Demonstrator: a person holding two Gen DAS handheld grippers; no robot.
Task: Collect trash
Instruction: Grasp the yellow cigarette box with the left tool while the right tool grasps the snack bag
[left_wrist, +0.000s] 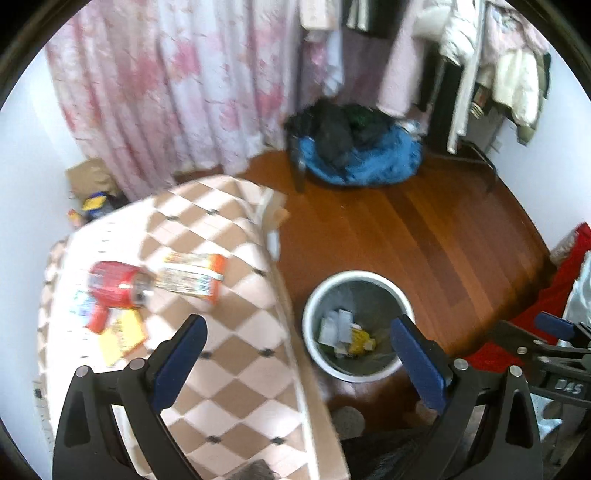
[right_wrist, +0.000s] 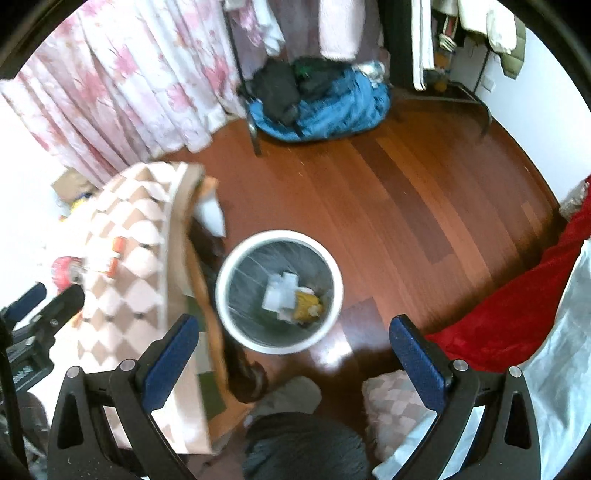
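Observation:
A red can (left_wrist: 118, 284) lies on its side on the checkered tablecloth (left_wrist: 240, 369), with an orange-and-white snack wrapper (left_wrist: 192, 275) beside it and a yellow wrapper (left_wrist: 122, 336) in front. The white-rimmed bin (left_wrist: 356, 274) stands on the floor right of the table and holds white paper scraps (left_wrist: 336, 326) and a yellow wrapper (left_wrist: 362, 339). My left gripper (left_wrist: 299, 328) is open and empty, straddling the table edge and the bin. My right gripper (right_wrist: 295, 325) is open and empty above the bin (right_wrist: 277, 234). Each gripper shows at the other view's edge (left_wrist: 554, 328) (right_wrist: 40, 299).
Pink floral curtains (left_wrist: 166, 92) hang behind the table. A blue and black pile of clothes (left_wrist: 369, 162) lies by a chair leg on the wooden floor (left_wrist: 424, 240). A clothes rack (left_wrist: 472, 74) stands at the back right. Red cloth (right_wrist: 517, 306) is at the right.

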